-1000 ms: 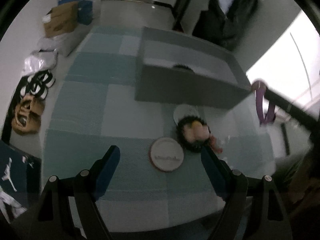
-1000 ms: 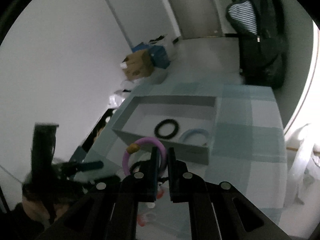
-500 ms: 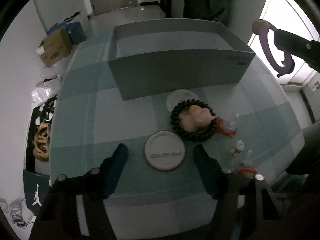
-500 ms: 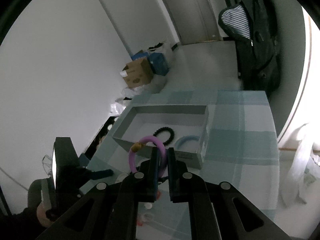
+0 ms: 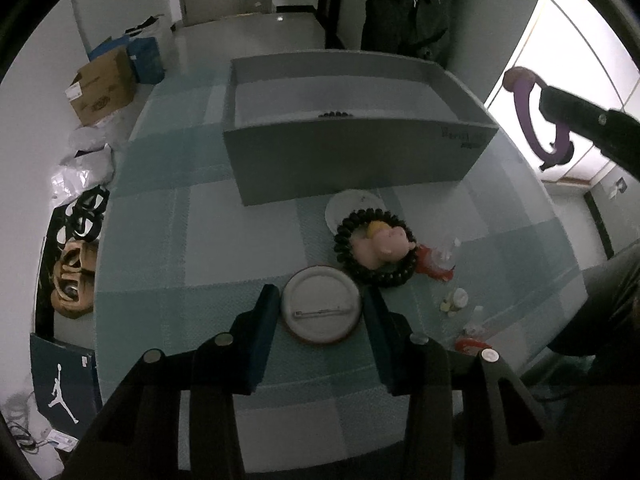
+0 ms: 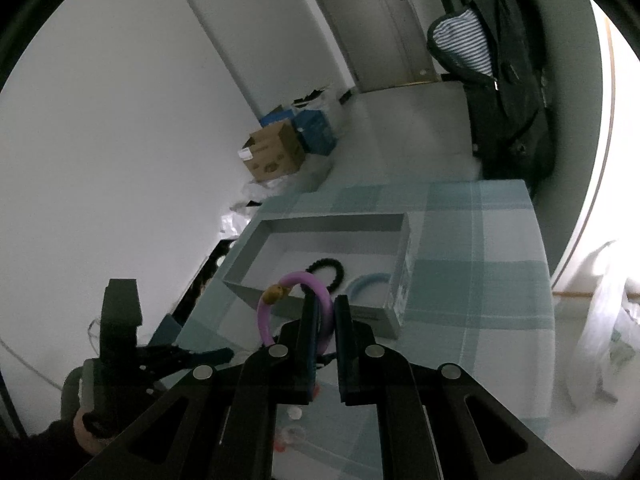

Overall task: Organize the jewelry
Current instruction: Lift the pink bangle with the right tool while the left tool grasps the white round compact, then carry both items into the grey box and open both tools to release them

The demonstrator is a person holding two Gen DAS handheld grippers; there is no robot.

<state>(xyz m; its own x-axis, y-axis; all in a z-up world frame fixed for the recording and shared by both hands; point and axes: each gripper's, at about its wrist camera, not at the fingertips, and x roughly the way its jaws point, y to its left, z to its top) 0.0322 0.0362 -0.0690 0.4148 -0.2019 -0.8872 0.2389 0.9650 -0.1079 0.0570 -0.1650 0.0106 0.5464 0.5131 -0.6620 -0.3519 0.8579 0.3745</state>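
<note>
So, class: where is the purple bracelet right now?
The purple bracelet is pinched in the right tongs, held in the air just short of the grey box, seen in both views.

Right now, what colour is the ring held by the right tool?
Purple ring, with a small brownish charm; clearest in the right wrist view.

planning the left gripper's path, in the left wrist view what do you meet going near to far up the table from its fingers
left gripper → round pin badge → black bead bracelet around a pink toy → white disc → grey box
</note>
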